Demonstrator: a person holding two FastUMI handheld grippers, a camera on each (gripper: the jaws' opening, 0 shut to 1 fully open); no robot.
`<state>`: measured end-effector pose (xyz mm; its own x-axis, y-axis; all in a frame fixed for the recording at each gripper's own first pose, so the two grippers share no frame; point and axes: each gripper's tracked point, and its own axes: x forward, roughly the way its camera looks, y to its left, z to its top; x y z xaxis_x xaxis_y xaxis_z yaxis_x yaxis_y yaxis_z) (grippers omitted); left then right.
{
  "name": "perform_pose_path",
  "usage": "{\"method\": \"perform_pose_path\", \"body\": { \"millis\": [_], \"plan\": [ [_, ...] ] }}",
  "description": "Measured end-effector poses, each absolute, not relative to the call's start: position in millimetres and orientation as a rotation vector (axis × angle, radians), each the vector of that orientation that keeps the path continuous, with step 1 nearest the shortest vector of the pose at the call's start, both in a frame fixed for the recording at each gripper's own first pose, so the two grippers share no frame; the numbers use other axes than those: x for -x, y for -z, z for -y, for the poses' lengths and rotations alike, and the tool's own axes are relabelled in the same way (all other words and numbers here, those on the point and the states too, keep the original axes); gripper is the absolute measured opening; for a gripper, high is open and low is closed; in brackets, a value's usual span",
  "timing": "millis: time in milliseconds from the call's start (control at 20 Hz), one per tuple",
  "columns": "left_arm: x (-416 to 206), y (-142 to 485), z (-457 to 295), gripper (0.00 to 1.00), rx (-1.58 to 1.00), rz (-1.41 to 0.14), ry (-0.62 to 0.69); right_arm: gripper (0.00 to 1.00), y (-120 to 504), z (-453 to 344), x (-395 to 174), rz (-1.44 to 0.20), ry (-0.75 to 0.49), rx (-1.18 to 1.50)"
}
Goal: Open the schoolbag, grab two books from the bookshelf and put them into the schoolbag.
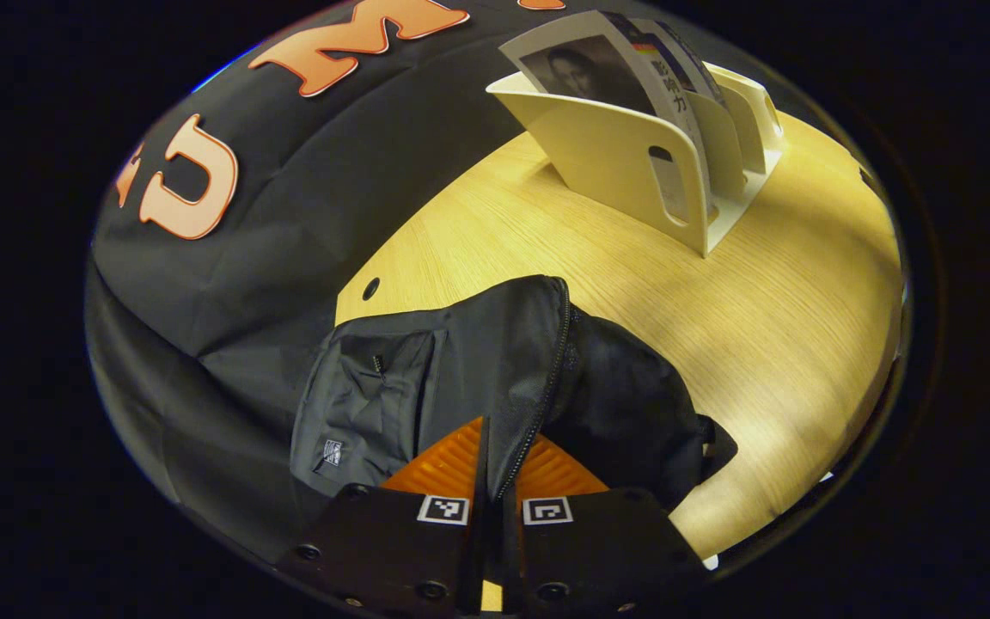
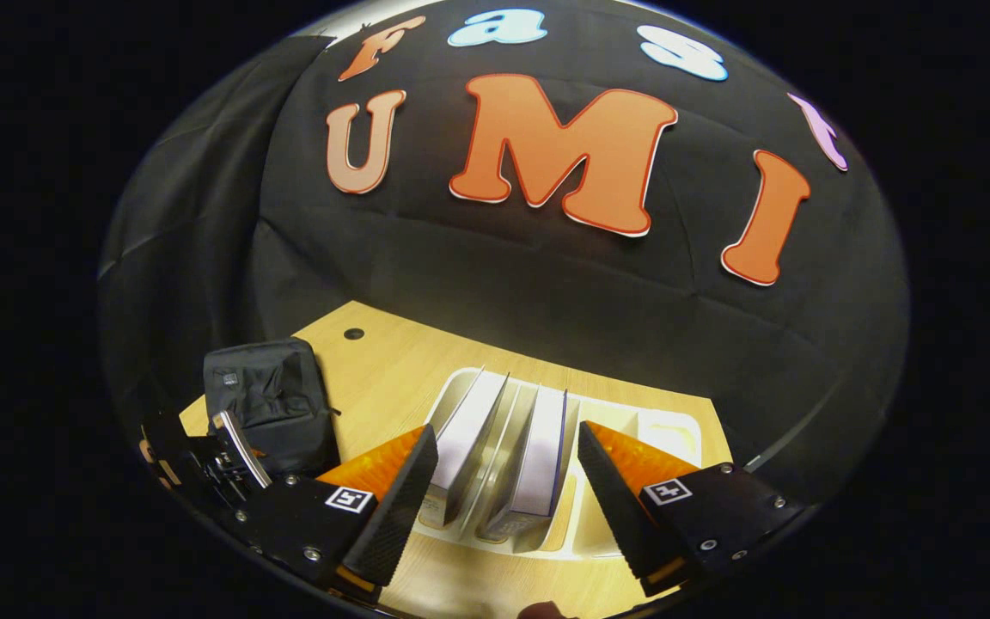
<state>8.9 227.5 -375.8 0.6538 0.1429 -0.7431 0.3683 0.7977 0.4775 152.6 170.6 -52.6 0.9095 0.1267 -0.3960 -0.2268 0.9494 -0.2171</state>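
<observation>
My left fingers (image 1: 495, 494) pinch the soft schoolbag (image 1: 495, 378) zipper edge; right fingers (image 2: 508, 481) gape wide, empty, over stiff books (image 2: 538, 456).

the schoolbag (image 1: 426, 378) is black all over, with a black zipper (image 1: 546, 387) and a small white patch (image 1: 333, 451) low on its front. the desk (image 1: 787, 344) is pale yellow wood with fine straight grain. the bookshelf (image 1: 624, 163) is cream white. one book (image 1: 585, 69) has a white cover carrying a grey photo; the books' (image 2: 538, 447) page edges are white.
</observation>
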Motion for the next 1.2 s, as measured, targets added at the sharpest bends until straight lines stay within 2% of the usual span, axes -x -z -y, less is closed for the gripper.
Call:
{"method": "perform_pose_path", "body": {
  "millis": [200, 750, 1200],
  "plan": [
    [-9.9, 354.0, -234.6, 0.08, -0.573, -0.915, 0.215, 0.98, 67.1, -187.5, -161.6, -0.499, -0.201, 0.238],
    [-15.2, 288.1, -255.7, 0.07, -0.449, -1.020, 0.398, 0.98, 84.7, -213.9, -193.2, -0.669, -0.216, 0.286],
    [-35.0, 259.8, -274.4, 0.07, -0.379, -1.087, 0.539, 0.99, 122.4, -221.2, -205.4, -0.917, -0.211, 0.225]
  ]
}}
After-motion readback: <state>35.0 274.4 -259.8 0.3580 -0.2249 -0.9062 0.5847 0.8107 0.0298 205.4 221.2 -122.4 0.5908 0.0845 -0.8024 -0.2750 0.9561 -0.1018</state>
